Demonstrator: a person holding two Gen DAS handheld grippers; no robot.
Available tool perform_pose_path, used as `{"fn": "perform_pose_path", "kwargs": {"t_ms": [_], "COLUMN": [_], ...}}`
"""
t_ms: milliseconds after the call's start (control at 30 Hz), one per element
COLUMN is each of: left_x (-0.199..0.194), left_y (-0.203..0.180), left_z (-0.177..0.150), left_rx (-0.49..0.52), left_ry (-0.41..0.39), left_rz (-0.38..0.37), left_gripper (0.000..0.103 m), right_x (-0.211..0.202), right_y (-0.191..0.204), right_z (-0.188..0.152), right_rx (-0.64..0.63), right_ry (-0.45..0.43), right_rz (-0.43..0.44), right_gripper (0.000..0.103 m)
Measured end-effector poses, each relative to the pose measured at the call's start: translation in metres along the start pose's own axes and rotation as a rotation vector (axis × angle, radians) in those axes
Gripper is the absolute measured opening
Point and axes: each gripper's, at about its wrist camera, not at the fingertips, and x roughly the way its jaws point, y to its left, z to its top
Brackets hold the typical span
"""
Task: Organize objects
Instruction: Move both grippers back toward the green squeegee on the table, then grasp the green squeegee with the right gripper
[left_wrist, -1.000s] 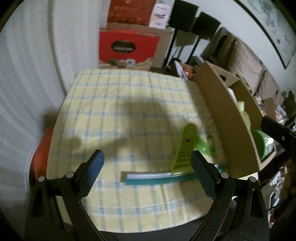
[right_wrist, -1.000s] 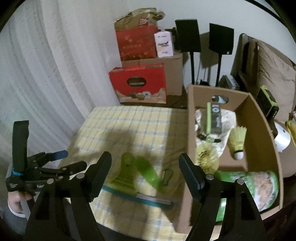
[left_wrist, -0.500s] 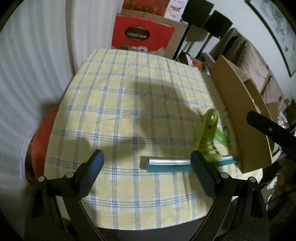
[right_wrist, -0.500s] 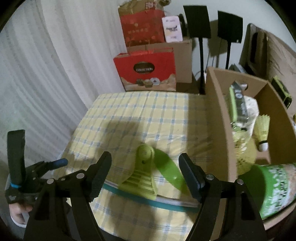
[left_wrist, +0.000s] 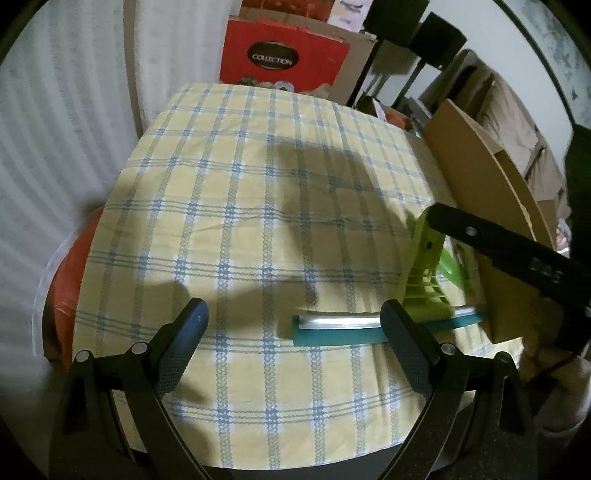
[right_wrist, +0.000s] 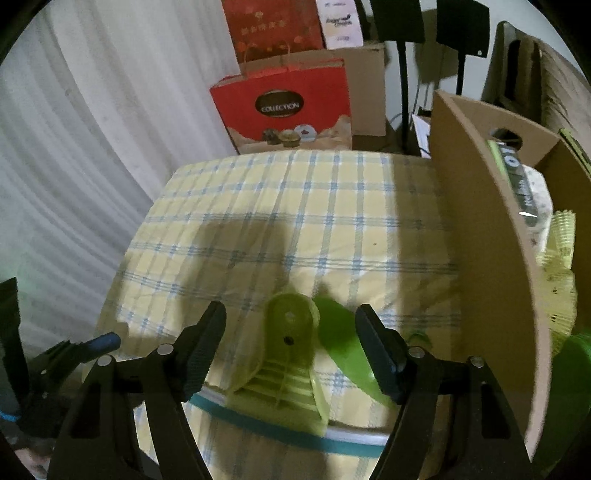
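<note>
A lime-green squeegee (right_wrist: 291, 354) with a teal rubber blade (right_wrist: 280, 428) lies on the yellow checked tablecloth (right_wrist: 295, 221), its handle pointing away. My right gripper (right_wrist: 290, 347) is open, its fingers on either side of the handle, not touching. In the left wrist view the squeegee (left_wrist: 424, 280) lies at the right with its blade (left_wrist: 343, 330) flat. My left gripper (left_wrist: 293, 339) is open and empty, low over the cloth's near edge. The right gripper's finger (left_wrist: 491, 240) crosses over the squeegee there.
An open cardboard box (right_wrist: 480, 229) stands against the table's right side, holding a green can, yellow shuttlecocks and other items. A red gift bag (right_wrist: 284, 110) and boxes stand behind the table. White curtains hang at the left. An orange object (left_wrist: 70, 266) sits below the left edge.
My right gripper has come down and forward until its fingers straddle the squeegee handle. My left gripper has drifted slightly closer to the cloth. The squeegee has not moved.
</note>
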Motion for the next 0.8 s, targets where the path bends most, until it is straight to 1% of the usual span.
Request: {"fn": "perform_pose_path", "kwargs": {"t_ms": [67,167,233,267,333,400,600,800], "left_x": [0.002,0.004,0.005,0.006,0.007,0.008,0.01,0.008], "left_y": [0.0,0.001,0.002,0.002,0.003,0.004,0.003,0.003], "left_z": [-0.001,-0.001,-0.001,-0.002,-0.002,-0.001,-0.002,-0.003], "left_rx": [-0.002,-0.008,-0.013,-0.015,-0.021,-0.027,-0.038,-0.055], "left_ry": [0.004,0.008,0.011,0.013,0.018,0.024,0.036,0.043], "left_rz": [-0.004,-0.007,-0.009,-0.012,-0.019,-0.028,-0.046,-0.077], "left_gripper": [0.094,0.094,0.094,0.094,0.094,0.094,0.094,0.094], "right_x": [0.009,0.022,0.03,0.033,0.038,0.042,0.039,0.016], "right_y": [0.001,0.003,0.004,0.004,0.003,0.0,-0.003,-0.005], "right_z": [0.001,0.003,0.003,0.003,0.003,0.003,0.003,0.006], "right_rx": [-0.004,-0.009,-0.013,-0.015,-0.011,-0.002,0.008,0.028], "right_ry": [0.017,0.041,0.053,0.059,0.072,0.078,0.072,0.005], "right_rz": [-0.001,-0.005,-0.009,-0.012,-0.013,-0.009,0.017,0.043], "right_gripper": [0.069,0.061,0.053,0.05,0.041,0.036,0.035,0.035]}}
